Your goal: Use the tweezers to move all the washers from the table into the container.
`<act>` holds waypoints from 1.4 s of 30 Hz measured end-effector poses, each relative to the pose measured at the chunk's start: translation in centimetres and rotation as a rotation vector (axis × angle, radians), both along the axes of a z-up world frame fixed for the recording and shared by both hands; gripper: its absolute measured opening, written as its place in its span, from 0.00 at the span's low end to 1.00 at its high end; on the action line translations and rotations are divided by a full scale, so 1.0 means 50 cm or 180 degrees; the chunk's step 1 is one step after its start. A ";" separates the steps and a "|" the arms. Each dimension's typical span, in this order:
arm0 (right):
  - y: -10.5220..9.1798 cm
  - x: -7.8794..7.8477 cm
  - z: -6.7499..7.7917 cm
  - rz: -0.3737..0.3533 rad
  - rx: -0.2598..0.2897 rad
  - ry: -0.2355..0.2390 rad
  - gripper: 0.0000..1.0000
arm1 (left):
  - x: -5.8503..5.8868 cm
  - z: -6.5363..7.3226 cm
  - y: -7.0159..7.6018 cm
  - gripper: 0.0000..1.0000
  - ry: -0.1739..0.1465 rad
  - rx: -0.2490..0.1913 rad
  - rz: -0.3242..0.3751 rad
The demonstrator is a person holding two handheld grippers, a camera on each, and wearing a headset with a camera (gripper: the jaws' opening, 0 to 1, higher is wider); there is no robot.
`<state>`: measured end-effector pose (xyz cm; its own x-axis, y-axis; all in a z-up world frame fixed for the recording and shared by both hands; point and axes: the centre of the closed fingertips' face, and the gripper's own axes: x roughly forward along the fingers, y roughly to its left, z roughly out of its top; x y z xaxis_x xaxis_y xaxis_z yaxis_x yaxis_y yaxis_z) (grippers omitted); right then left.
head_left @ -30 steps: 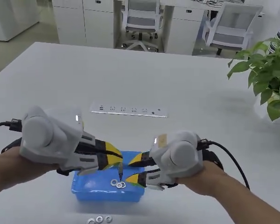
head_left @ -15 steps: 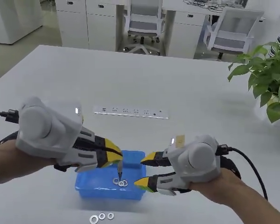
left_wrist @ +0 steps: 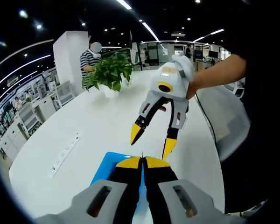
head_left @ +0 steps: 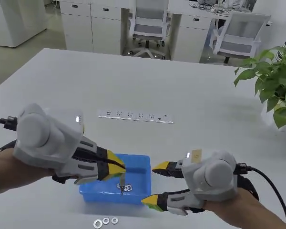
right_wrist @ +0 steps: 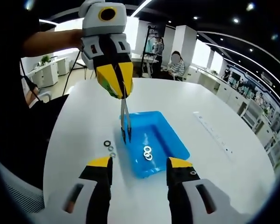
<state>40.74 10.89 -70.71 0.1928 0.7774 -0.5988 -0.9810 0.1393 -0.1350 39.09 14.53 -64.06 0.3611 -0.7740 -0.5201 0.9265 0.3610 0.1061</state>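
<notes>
Clamping down on a pair of thin metal tweezers [head_left: 121, 182], the left hand-held gripper [head_left: 115, 168] is hanging right over the shallow blue plastic container [head_left: 139, 160]. Its yellow-tipped jaws are squeezed together with the tweezers sticking straight down out of them. The tweezer tips are pointing into the container, close to its wall on the person's side. They're sitting just beside a little cluster of silver metal washers [head_left: 128, 188] lying on the container's floor. I honestly can't tell whether there's a washer pinched in the tips or not, it's too tiny.

The right hand-held gripper [head_left: 155, 184] is hovering just off the container's right side. Its jaws are spread wide apart and it's gripping nothing.

Three more silver washers [head_left: 105, 221] are lying in a short row on the white surface [head_left: 133, 81], just outside the container's near wall. So those ones are not yet in.

On the far side of the container, well apart from it, a long white power strip [head_left: 136, 116] is lying flat. A leafy green potted plant [head_left: 271, 83] is sitting way off past the container's far right.
</notes>
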 end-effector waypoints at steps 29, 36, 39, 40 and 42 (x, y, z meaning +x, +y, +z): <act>-0.018 -0.052 -0.019 -0.0139 0.0138 0.0185 0.73 | -0.031 -0.079 0.002 0.05 0.0162 0.0108 -0.0083; -0.023 -0.056 -0.024 -0.0154 0.0122 0.0202 0.74 | -0.032 -0.092 0.004 0.05 0.0187 0.0130 -0.0078; -0.023 -0.058 -0.024 -0.0160 0.0127 0.0206 0.74 | -0.033 -0.100 0.006 0.05 0.0207 0.0157 -0.0075; -0.023 -0.058 -0.024 -0.0162 0.0129 0.0210 0.74 | -0.033 -0.101 0.006 0.05 0.0208 0.0158 -0.0078; -0.024 -0.060 -0.026 -0.0163 0.0114 0.0216 0.74 | -0.034 -0.104 0.006 0.05 0.0218 0.0165 -0.0081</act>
